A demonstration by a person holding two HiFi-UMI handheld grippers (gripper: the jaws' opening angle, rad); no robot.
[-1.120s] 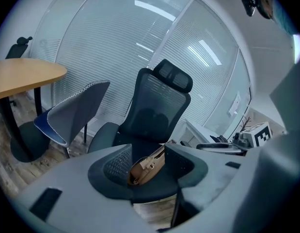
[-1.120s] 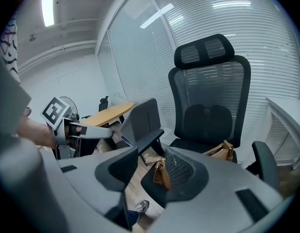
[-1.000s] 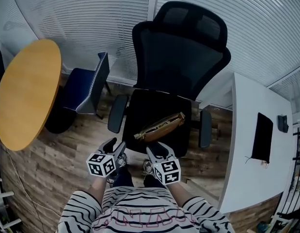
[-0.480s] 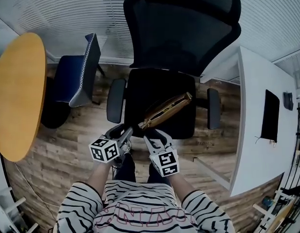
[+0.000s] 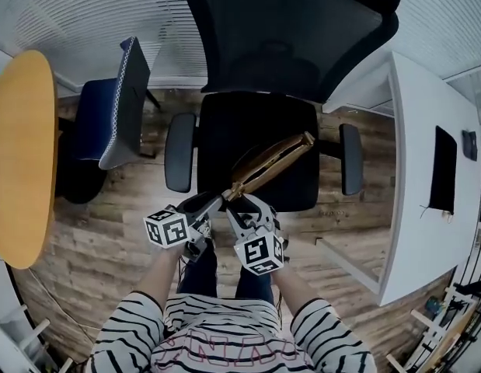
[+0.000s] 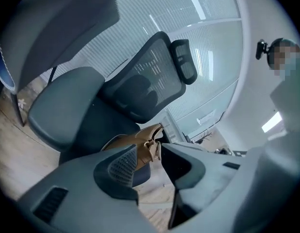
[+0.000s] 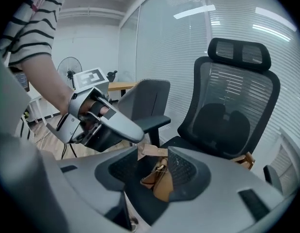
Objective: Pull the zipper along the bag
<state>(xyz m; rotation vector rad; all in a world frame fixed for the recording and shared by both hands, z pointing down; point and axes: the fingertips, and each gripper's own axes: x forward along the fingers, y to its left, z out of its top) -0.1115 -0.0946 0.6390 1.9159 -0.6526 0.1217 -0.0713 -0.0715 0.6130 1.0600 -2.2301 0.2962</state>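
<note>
Jaws of the left gripper (image 6: 149, 150) have just been closing, yet a gap is seen either side of the near end of the tan bag (image 5: 267, 162), which sits between the tips unpinched. The right gripper (image 7: 154, 160) is held open too, that same end and a paper tag (image 7: 152, 152) lodged between its pads, not visibly clamped. The bag is laid slantwise on the black chair (image 5: 224, 130) seat. The zipper pull cannot be picked out. Ideally it is pinched squarely, the fabric end is anchored, and the draw is kept along the bag's top edge.
</note>
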